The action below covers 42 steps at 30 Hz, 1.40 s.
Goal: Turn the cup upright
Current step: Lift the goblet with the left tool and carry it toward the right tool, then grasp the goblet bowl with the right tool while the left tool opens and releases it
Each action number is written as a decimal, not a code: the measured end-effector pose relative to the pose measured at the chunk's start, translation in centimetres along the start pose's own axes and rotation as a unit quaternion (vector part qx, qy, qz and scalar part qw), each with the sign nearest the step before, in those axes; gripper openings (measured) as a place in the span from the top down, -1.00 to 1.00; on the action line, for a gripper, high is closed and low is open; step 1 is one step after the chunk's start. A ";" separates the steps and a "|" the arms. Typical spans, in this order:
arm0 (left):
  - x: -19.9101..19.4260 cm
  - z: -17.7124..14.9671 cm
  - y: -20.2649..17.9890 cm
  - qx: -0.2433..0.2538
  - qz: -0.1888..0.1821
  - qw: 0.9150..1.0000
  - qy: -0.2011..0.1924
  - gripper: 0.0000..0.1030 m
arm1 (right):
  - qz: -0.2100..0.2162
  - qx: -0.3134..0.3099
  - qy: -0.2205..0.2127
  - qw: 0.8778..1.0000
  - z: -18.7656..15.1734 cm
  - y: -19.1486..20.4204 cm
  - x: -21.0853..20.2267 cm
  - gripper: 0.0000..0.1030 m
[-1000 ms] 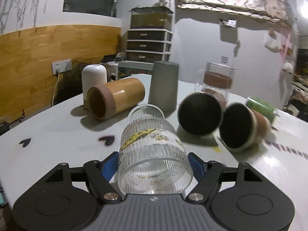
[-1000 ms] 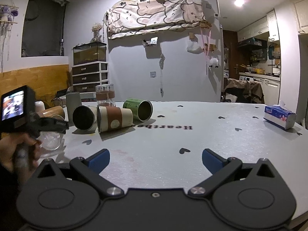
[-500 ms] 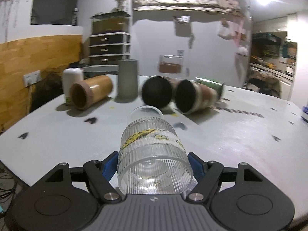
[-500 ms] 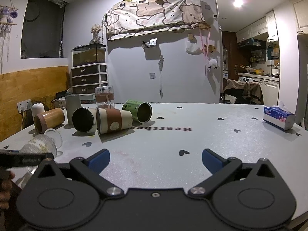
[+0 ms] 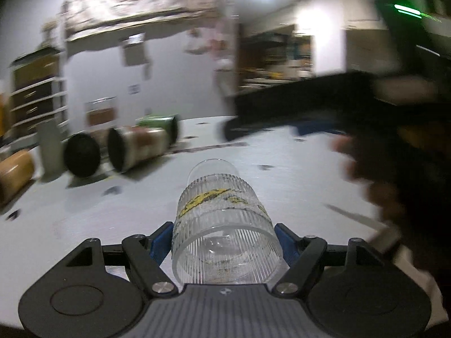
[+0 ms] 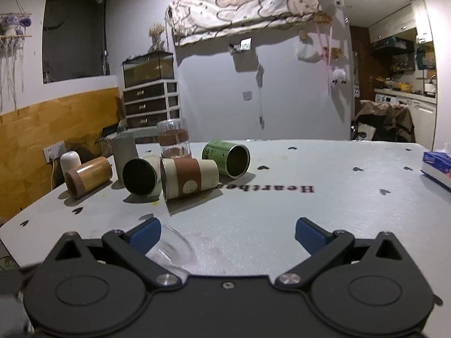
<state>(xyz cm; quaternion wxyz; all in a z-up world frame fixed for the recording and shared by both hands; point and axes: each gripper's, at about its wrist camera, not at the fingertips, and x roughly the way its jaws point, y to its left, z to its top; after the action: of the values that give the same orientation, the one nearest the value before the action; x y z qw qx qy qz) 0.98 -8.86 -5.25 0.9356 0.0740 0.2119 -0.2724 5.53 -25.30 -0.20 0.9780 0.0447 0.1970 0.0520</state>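
My left gripper [image 5: 227, 238] is shut on a ribbed clear glass cup with yellow print [image 5: 222, 214]. The cup lies along the fingers, its wide mouth toward the camera, a little above the white table [image 5: 282, 174]. The left wrist view is blurred by motion. In the right wrist view my right gripper [image 6: 227, 231] is open and empty above the table's near edge. Part of the glass cup [image 6: 172, 250] shows low beside its left finger. The right gripper and the hand holding it show dark and blurred at the right of the left wrist view [image 5: 315, 124].
Several cups lie on their sides at the back left: a cream and brown one [image 6: 190, 178], a green one [image 6: 227, 159], a dark-mouthed one [image 6: 139, 177] and a wooden one [image 6: 87, 176]. A grey cup [image 6: 124, 148] and a glass jar [image 6: 173, 139] stand behind. A tissue box [image 6: 437, 166] sits right.
My left gripper has swung to the right with the glass cup, closing in under my right gripper. The right gripper has shifted left and tilted slightly.
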 end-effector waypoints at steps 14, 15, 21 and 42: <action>-0.1 -1.4 1.8 -0.006 -0.017 1.000 0.022 -0.64 | -0.005 -0.018 0.160 0.987 1.1 -2.3 8.9 -0.99; -0.2 -1.4 2.2 -0.012 -0.012 1.000 0.023 -0.68 | -0.012 -0.028 0.163 0.986 1.0 -2.3 9.0 -0.99; -0.3 -1.5 4.3 -0.046 0.005 0.999 0.028 -0.70 | -0.029 -0.039 0.173 0.984 0.7 -3.6 6.8 -0.98; 2.4 0.1 7.6 -0.122 0.037 0.992 0.018 -0.70 | 0.107 0.078 0.233 0.963 -2.4 -3.3 0.0 -0.96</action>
<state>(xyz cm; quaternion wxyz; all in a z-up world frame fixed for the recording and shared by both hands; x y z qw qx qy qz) 6.96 -3.61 -5.98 0.9432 -0.0281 0.2573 -0.2083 4.87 -28.43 -2.76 0.8873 0.1279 0.4171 0.1495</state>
